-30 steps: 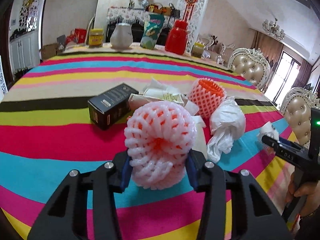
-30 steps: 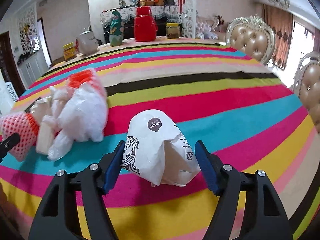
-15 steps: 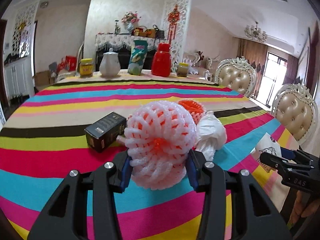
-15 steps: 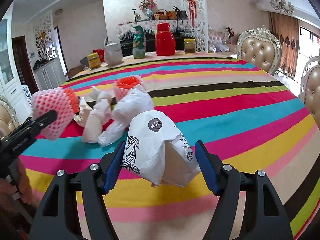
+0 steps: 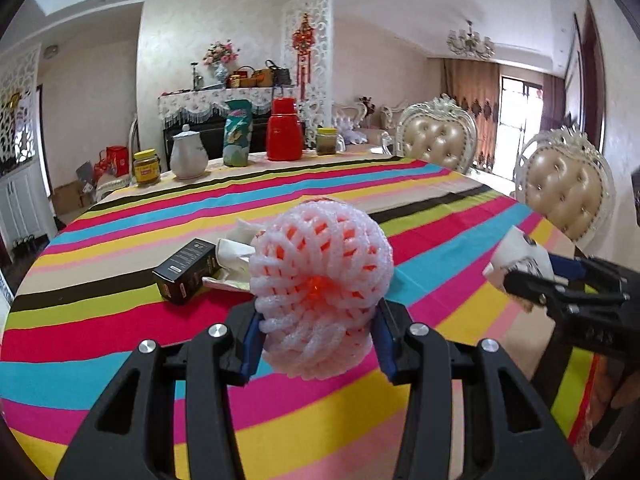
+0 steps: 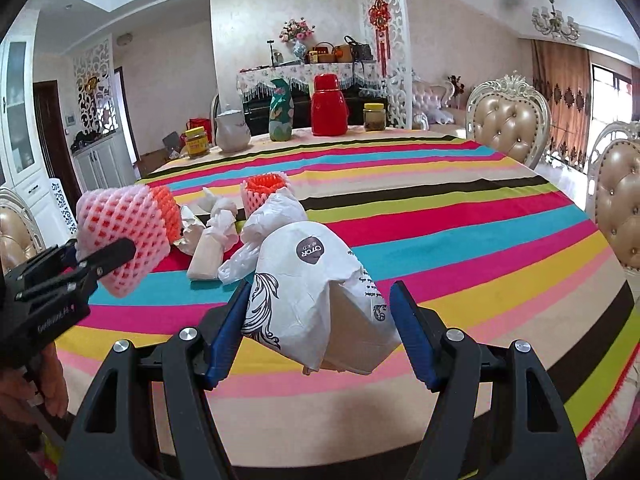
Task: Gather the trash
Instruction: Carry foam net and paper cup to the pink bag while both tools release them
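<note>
A box [image 5: 187, 266] was laid left of the tissues [image 5: 234, 258] on the counter [image 5: 420, 240]; jars [image 5: 146, 168] were ranged behind.

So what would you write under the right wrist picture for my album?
Right gripper holds a printed white paper bag above the striped tablecloth; left gripper carries a pink foam fruit net.

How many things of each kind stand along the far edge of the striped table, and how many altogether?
Glass jars: 2
White teapot: 1
Green patterned container: 1
Red flask: 1
Total: 5
</note>
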### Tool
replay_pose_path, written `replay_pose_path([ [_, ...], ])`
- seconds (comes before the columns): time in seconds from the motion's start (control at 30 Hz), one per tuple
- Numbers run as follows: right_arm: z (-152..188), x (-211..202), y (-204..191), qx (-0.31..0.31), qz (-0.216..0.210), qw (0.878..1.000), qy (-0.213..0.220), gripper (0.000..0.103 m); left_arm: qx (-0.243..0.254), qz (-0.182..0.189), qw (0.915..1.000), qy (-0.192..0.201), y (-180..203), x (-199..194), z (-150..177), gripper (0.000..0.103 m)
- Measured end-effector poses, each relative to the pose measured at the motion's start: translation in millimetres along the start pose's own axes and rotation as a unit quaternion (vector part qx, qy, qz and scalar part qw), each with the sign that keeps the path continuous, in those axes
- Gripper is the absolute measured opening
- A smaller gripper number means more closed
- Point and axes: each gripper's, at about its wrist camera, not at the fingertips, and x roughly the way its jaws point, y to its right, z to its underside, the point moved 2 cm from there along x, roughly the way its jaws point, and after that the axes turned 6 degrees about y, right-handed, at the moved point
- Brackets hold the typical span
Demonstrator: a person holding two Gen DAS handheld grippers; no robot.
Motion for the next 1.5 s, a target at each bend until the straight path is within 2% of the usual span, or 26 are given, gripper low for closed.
replay_pose_path([
  [0.57, 20, -42, 28, 0.018, 0.015, 1.000, 0.011, 0.067, 0.009, 0.038, 0.9991, -0.017, 44, -17, 15, 0.045],
  [1.1, 38, -65, 69, 0.027, 0.051, 0.998, 0.016, 0.067, 0.037, 0.086, 0.9949, -0.039, 102, -4, 19, 0.045],
  [1.37, 50, -90, 106, 0.045, 0.090, 0.995, 0.022, 0.067, 0.049, 0.118, 0.9908, -0.043, 140, 0, 19, 0.045],
  [1.5, 55, -110, 125, 0.052, 0.111, 0.992, 0.031, 0.067, 0.058, 0.150, 0.9857, -0.049, 170, 2, 20, 0.045],
])
